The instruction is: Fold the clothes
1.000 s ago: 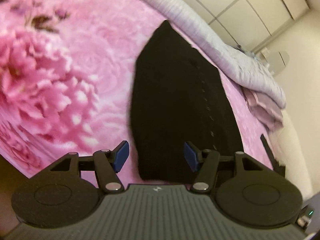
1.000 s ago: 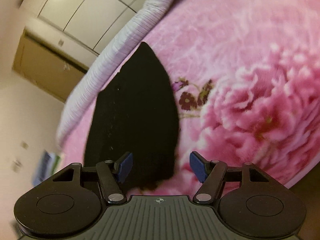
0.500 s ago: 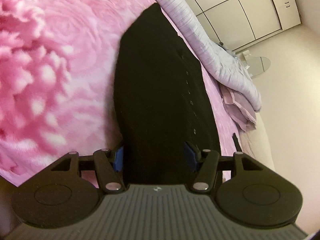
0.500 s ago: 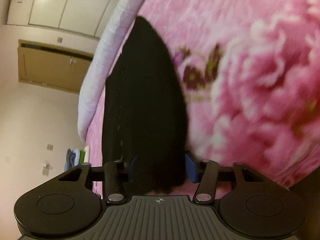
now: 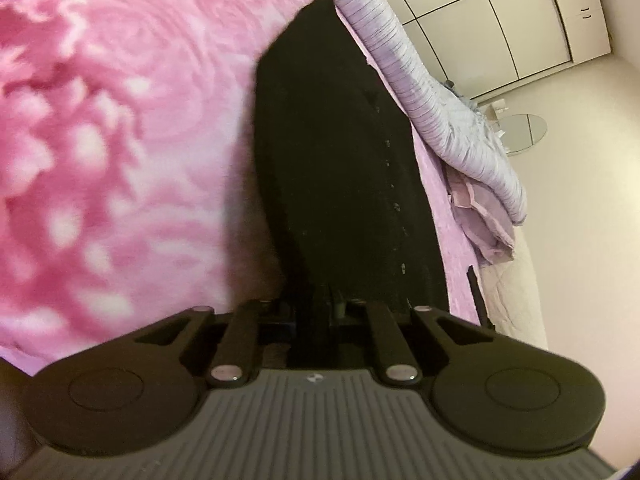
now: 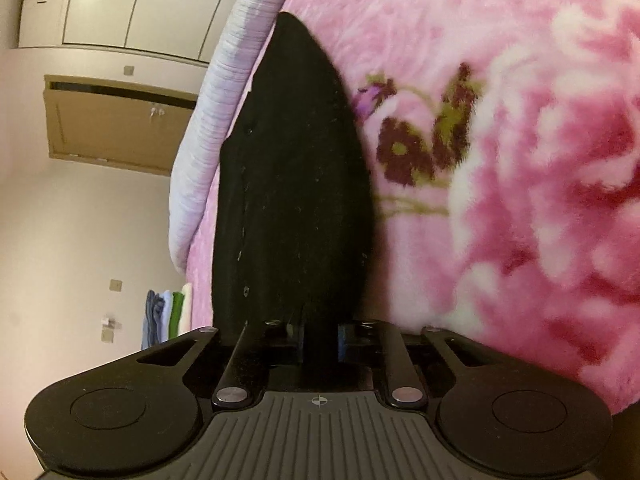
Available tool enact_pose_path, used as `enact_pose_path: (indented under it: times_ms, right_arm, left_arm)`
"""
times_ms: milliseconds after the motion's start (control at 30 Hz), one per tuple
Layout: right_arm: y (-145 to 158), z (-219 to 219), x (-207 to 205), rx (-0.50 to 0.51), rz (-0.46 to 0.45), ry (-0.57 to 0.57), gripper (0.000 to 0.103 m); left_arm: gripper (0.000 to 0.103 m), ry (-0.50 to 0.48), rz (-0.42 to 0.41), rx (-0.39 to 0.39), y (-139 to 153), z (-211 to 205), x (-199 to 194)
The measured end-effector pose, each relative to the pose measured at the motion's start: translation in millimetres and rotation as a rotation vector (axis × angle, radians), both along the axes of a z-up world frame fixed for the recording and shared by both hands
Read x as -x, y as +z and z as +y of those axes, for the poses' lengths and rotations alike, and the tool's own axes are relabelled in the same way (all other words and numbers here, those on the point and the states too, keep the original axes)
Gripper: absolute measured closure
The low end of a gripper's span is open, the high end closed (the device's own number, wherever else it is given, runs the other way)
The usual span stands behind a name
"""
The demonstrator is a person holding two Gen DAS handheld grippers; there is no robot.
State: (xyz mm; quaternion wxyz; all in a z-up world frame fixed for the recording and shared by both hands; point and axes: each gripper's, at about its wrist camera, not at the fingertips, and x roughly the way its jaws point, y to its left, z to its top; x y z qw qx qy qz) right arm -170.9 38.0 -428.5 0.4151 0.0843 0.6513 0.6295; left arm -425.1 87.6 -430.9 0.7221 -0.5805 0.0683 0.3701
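A long black garment with a row of small buttons point(image 5: 340, 160) lies flat on a pink flowered blanket point(image 5: 120, 120). Its near edge runs into my left gripper point(image 5: 316, 308), whose jaws are closing with the cloth pinched between the pads. In the right wrist view the same black garment point(image 6: 296, 180) stretches away from my right gripper point(image 6: 320, 328). That gripper's jaws are also closing, with the hem bunched between them. The blue pads of both grippers are almost hidden by the dark cloth.
A rolled lilac striped duvet point(image 5: 440, 100) lies along the far side of the garment, with a pale pink folded cloth point(image 5: 484, 216) at its end. White wardrobe doors point(image 5: 500, 20) stand behind. A stack of folded clothes point(image 6: 168, 312) shows at the left of the right wrist view.
Both grippers have come down and forward onto the garment's near edge. Their jaws stood wide with blue pads showing; now they are closed on the black cloth.
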Motion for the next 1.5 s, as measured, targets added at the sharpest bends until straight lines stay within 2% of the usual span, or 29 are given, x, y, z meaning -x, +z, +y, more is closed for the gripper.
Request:
enact_pose_path:
  times_ms: [67, 167, 367, 500, 700, 867, 1067, 1200, 1300, 1333, 1400, 1467, 1500]
  right_arm:
    - [1, -5, 0, -0.017, -0.020, 0.006, 0.093]
    - [7, -14, 3, -0.046, -0.053, 0.010, 0.094]
    - [36, -43, 7, -0.117, -0.068, -0.010, 0.095]
    - [50, -77, 10, -0.114, -0.080, 0.004, 0.095]
    - [47, -132, 13, -0.046, -0.061, 0.009, 0.095]
    - [55, -157, 14, -0.052, -0.064, 0.017, 0.094]
    - [98, -139, 12, -0.175, -0.087, 0.033, 0.094]
    - [129, -101, 9, -0.274, -0.110, 0.042, 0.094]
    - [147, -58, 6, -0.322, -0.122, 0.031, 0.093]
    - [151, -41, 7, -0.334, -0.136, 0.026, 0.093]
    - [154, -5, 8, -0.337, -0.171, 0.008, 0.093]
    - [147, 35, 10, -0.297, -0.201, -0.008, 0.092]
    - [141, 55, 11, -0.264, -0.214, -0.014, 0.085]
  left_arm:
    - [0.095, -0.001, 0.019, -0.019, 4, -4, 0]
    - [0.095, -0.006, 0.058, -0.091, 20, -14, -3]
    - [0.096, -0.027, 0.030, -0.147, 43, -46, 12]
    - [0.096, -0.046, 0.009, -0.131, 43, -85, 27]
    - [0.096, -0.055, -0.018, -0.076, 35, -141, 51]
    - [0.096, -0.058, -0.036, -0.105, 53, -149, 56]
    - [0.095, -0.066, -0.070, -0.197, 98, -118, 45]
    - [0.095, -0.065, -0.086, -0.240, 125, -71, 32]
    - [0.095, -0.063, -0.057, -0.275, 141, -20, 12]
    - [0.094, -0.062, -0.041, -0.290, 143, -2, 4]
    - [0.091, -0.048, -0.027, -0.266, 138, 44, -12]
    - [0.088, -0.034, -0.009, -0.225, 125, 83, -23]
    - [0.085, -0.029, 0.010, -0.205, 118, 101, -28]
